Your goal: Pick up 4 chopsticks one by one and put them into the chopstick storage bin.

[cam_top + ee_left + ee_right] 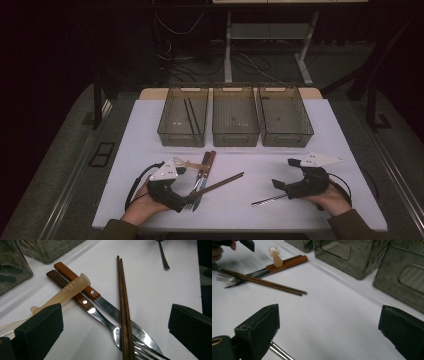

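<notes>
On the white bench [320, 135], three smoked-plastic bins in a row at the far edge: left bin [183, 116] already holding a dark pair of chopsticks [191, 116], middle bin [235, 116] and right bin [285, 116] seemingly bare, though too dim to be sure. Sorting judged barely begun: one pair put away, the rest of the cutlery yet to be binned.

Near the left front, a loose heap: a second pair of brown chopsticks [123, 305] lying slantwise across a wood-handled fork [82, 300] and a wood-handled knife [100, 298], with a pale translucent spoon [67, 291] resting over both handles. Farther right, near the front, a lone metal utensil [268, 200] flat on the bench, just beside the right claw.

Left claw [186, 200] low over the tine end of the heap, jaws wide apart, straddling the chopsticks and fork; no grip on anything, and contact with the chopstick tips not certain from the high view. Likely next pick judged to be the chopsticks, lying topmost.

Right claw [276, 184] resting near the bench, jaws likewise spread wide, empty; metal utensil passing just under its left jaw in the right gripper view, touching or not impossible to tell.
</notes>
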### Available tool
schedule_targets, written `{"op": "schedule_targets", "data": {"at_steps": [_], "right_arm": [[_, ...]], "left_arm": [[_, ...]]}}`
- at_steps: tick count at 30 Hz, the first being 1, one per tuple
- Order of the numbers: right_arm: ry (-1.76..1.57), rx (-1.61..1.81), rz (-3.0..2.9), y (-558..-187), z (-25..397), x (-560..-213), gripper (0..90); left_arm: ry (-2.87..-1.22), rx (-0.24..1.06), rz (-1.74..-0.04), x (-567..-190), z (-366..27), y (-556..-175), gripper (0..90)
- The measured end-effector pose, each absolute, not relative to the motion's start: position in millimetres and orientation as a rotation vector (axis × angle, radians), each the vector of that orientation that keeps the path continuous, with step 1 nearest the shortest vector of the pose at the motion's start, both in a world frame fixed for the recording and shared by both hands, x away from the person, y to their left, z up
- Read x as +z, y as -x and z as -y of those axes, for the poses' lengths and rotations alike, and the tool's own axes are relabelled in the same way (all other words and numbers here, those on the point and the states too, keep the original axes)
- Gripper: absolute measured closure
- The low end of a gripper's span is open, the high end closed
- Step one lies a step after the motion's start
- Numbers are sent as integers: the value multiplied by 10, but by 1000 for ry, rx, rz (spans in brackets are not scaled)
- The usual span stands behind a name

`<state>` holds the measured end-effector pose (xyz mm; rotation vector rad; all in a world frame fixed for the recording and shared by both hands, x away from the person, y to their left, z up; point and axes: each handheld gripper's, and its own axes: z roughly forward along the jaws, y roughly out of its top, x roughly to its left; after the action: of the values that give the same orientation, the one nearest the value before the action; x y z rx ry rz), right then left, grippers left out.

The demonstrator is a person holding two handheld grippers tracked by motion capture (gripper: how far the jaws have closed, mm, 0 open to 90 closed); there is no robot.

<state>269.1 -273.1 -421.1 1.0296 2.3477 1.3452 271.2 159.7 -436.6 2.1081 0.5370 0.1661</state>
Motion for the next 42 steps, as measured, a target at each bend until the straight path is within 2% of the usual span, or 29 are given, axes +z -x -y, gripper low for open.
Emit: {"op": "schedule_targets", "data": {"at_steps": [13, 16, 24, 30, 35, 42], "right_arm": [[-1086, 1307, -2316, -2561, 2981, -4321, 37], [-1083, 1300, -2314, -2564, 2984, -4327, 37], [-1074, 1270, -2333, -2564, 2947, -4344, 37], [-1070, 1268, -2337, -2571, 2936, -4349, 37], [-1064, 1269, -2341, -2569, 2929, -4349, 37], [-1063, 1267, -2338, -2568, 2919, -4351, 37]], "left_arm": [[-2096, 176, -546, -4329, -1618, -2743, 15], [-2091, 168, -548, -4316, -1626, -2746, 81], [-2096, 94, -521, -4300, -1612, -2755, 386], [-2140, 51, -497, -4321, -1529, -2777, 581], [-2160, 37, -512, -4343, -1469, -2802, 676], [-2208, 20, -510, -4389, -1428, -2806, 732]]}}
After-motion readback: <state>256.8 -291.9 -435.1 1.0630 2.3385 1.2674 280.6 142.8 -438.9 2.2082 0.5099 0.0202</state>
